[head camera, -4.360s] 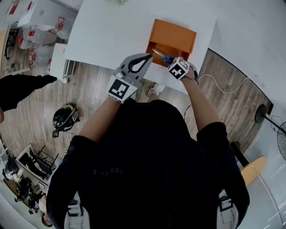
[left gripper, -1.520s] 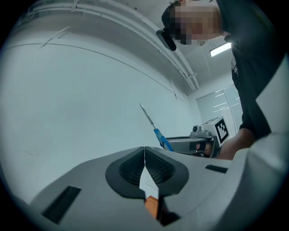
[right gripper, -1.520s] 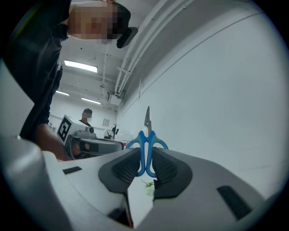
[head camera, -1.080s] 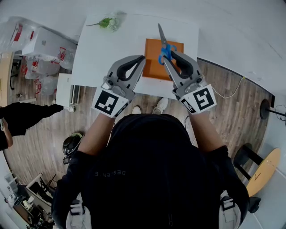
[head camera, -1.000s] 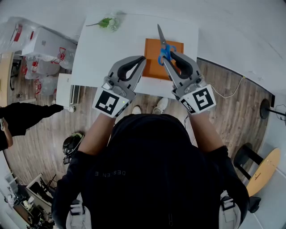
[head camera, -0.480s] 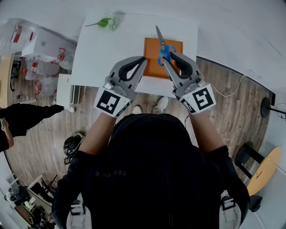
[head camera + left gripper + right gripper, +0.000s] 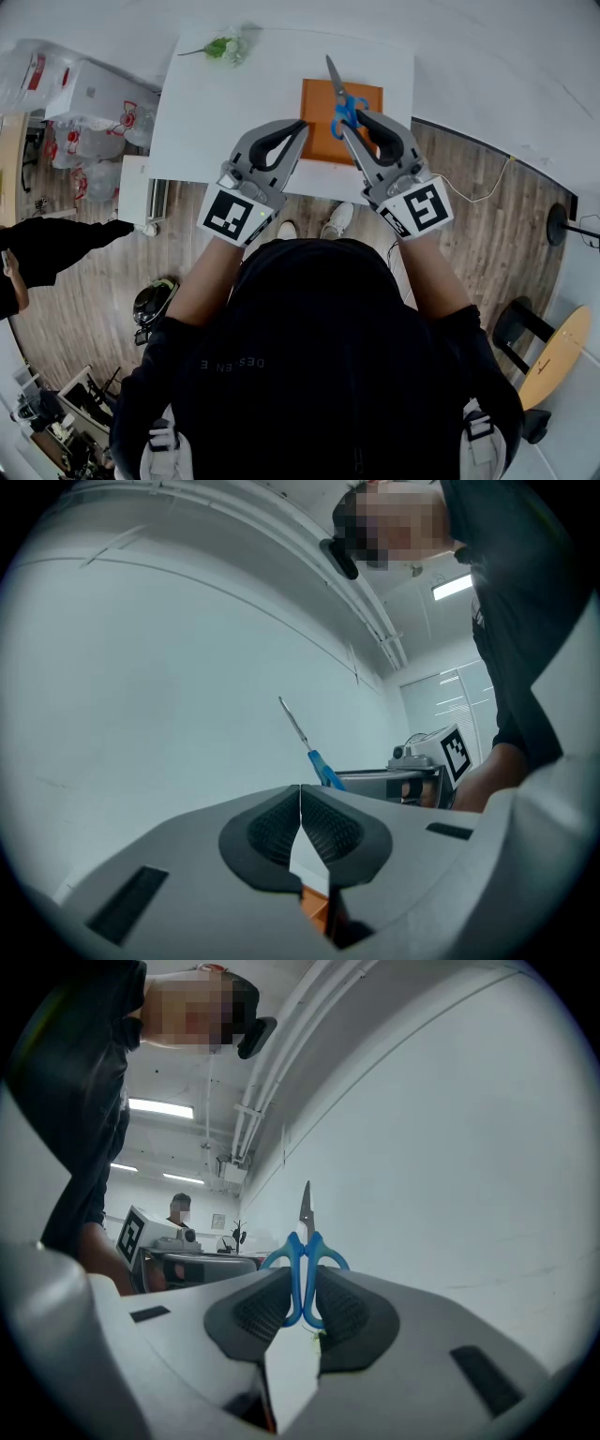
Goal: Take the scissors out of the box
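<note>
Right claw [image 7: 302, 1299]: clamped on the blue handle loops of the scissors [image 7: 306, 1241].
Scissors: in the air over the orange box [image 7: 319, 136], out of it.
Left claw [image 7: 300, 822]: together, empty.
Risk: the hold is narrow; the scissors may pivot, slip and drop onto the bench [image 7: 234, 94].

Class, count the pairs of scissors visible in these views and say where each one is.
1. The scissors are gripped by their blue handles in the right gripper over the orange box. More could hide inside it.

faint pale lettering [image 7: 230, 361] on the black shirt [image 7: 309, 394], too small to read, nothing else legible
</note>
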Available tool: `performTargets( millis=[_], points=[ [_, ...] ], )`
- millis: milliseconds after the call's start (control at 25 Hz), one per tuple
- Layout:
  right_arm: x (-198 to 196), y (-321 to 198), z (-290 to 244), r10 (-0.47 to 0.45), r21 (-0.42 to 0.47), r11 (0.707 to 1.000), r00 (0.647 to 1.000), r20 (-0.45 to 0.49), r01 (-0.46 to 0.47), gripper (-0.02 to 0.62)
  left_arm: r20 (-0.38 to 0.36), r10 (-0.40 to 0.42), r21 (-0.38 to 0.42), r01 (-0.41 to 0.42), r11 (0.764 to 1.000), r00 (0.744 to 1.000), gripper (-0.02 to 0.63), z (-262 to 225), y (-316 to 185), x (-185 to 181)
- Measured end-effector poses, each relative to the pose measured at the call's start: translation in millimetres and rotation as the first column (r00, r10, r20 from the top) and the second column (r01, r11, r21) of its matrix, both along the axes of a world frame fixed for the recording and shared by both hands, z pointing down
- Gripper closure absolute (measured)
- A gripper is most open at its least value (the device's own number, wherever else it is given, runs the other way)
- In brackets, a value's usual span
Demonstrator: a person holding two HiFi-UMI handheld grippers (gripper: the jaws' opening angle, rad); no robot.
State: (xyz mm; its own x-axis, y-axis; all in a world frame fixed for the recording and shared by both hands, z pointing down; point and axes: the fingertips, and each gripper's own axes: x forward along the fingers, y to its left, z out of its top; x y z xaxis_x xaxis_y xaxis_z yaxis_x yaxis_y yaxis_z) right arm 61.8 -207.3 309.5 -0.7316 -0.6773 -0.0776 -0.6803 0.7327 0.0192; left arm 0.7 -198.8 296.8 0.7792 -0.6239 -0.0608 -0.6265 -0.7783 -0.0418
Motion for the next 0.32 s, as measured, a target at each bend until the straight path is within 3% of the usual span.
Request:
performTargets(
  millis=[320],
  points=[
    [1.3, -0.5, -1.1, 0.008, 0.006, 1.0, 1.0, -0.005, -0.008, 0.505, 0.034, -0.009, -0.039, 0.01, 0.999, 0.999, 0.586, 8.4, -0.6, -2.4]
  ],
)
